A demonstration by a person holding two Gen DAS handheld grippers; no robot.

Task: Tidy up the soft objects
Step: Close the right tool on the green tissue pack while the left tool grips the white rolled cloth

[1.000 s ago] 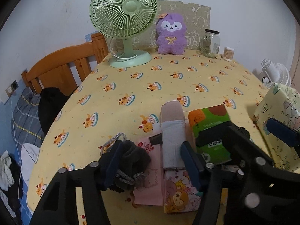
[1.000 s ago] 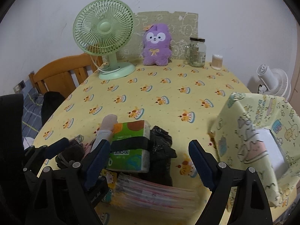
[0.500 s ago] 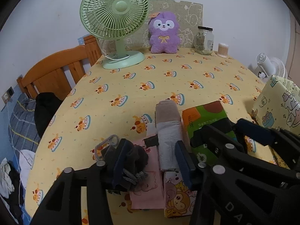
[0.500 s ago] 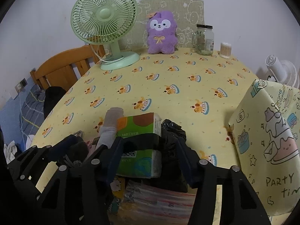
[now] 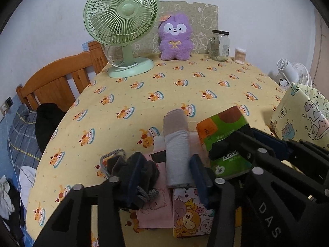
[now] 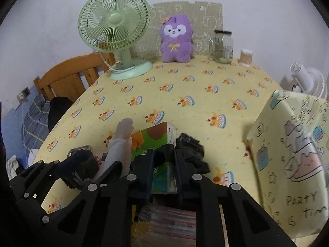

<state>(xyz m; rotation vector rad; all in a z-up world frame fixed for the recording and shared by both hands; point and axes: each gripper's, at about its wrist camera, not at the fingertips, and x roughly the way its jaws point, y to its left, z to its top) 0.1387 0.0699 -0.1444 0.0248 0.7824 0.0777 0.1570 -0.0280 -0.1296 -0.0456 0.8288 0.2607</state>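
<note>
The right tool [image 6: 162, 164] clamps the green tissue pack [image 6: 158, 144] at the near edge of the desk [image 6: 185, 94] (yellow cake-print cloth), while the left tool [image 5: 166, 177] spreads wide around a rolled grey cloth [image 5: 177, 154].

At my twelve o'clock I note a pale green plastic desk fan [image 5: 121, 22] standing upright on the yellow cake-print tablecloth [image 5: 185, 94]. At one o'clock, against the wall, stand a clear glass jar with a black lid [image 5: 219, 45] and, just beside it, a small tub of cotton swabs [image 5: 240, 56]. An orange wooden headboard [image 5: 55, 82] sits at ten o'clock. A white floor fan [image 6: 308, 78] shows at two o'clock, beyond the table edge.
</note>
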